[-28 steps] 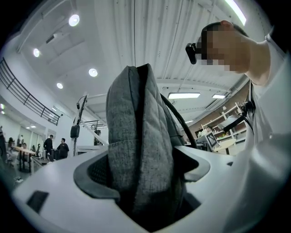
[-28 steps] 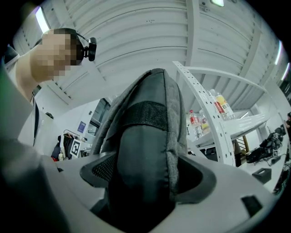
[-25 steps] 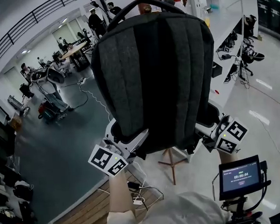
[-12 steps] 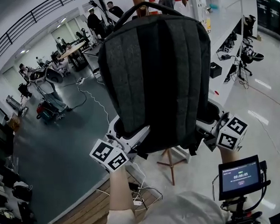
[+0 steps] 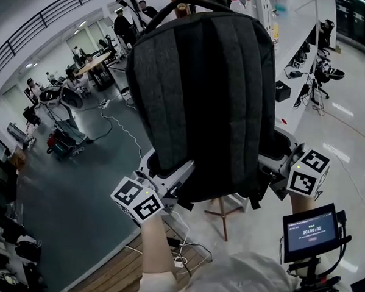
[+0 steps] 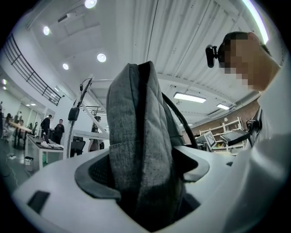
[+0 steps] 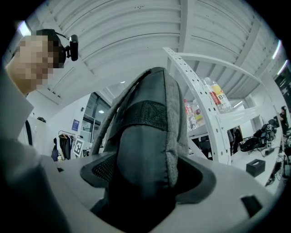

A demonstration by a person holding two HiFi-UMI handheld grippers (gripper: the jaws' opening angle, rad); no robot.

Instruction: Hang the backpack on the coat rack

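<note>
Both pairs of jaws are clamped on the bottom of the backpack [image 5: 205, 104]. The left gripper [image 5: 171, 177] bites one lower corner and the right gripper [image 5: 273, 158] the other. In the left gripper view the grey fabric fills the gap between the jaws of the left gripper [image 6: 145, 175], pinched tight from both sides. In the right gripper view the right gripper [image 7: 145, 179] pinches a dark, smooth padded edge the same way.

The backpack is dark grey and rises straight up and away from both sets of jaws, held aloft with its back panel facing the person.

Beyond the pack stands the coat rack [image 5: 223, 214]. Its wooden pole pokes out far above the jaws, and its splayed feet show on the floor between and below the two grippers.

The pack's top handle [image 5: 190, 1] arches right against that pole. I cannot tell whether it sits on a peg.

A small screen [image 5: 311, 232] on a mount hangs just under the right gripper.

A black shoulder strap [image 6: 183, 124] curves off the pack, close above the left jaws.
</note>
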